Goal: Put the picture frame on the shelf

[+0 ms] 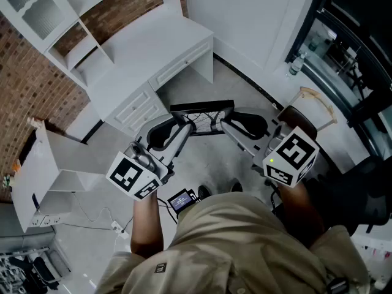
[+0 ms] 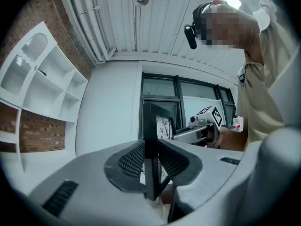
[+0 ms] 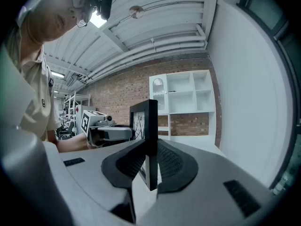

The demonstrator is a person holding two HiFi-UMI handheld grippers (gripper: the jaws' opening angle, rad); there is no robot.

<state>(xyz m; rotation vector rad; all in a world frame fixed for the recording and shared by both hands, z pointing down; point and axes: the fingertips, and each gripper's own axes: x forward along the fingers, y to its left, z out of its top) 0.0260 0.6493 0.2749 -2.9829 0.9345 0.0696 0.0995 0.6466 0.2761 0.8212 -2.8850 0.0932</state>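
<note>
A black picture frame (image 1: 202, 107) with a branch-pattern print hangs in the air above the floor, held upright between my two grippers. My left gripper (image 1: 187, 126) is shut on its left edge and my right gripper (image 1: 224, 125) is shut on its right edge. In the left gripper view the frame's edge (image 2: 151, 126) stands clamped between the ribbed pads (image 2: 133, 160) of my left gripper (image 2: 151, 163). The right gripper view shows the frame (image 3: 150, 121) pinched the same way by my right gripper (image 3: 150, 161). The white shelf unit (image 1: 38, 12) stands on a white desk (image 1: 153, 41) ahead, at the upper left.
A brick wall (image 1: 24, 84) runs behind the desk. A low white cabinet (image 1: 43, 170) stands at the left, with a power strip and cables (image 1: 115, 225) on the floor. A brown chair (image 1: 301, 118) is at the right, and a water bottle (image 1: 296, 64) near the windows.
</note>
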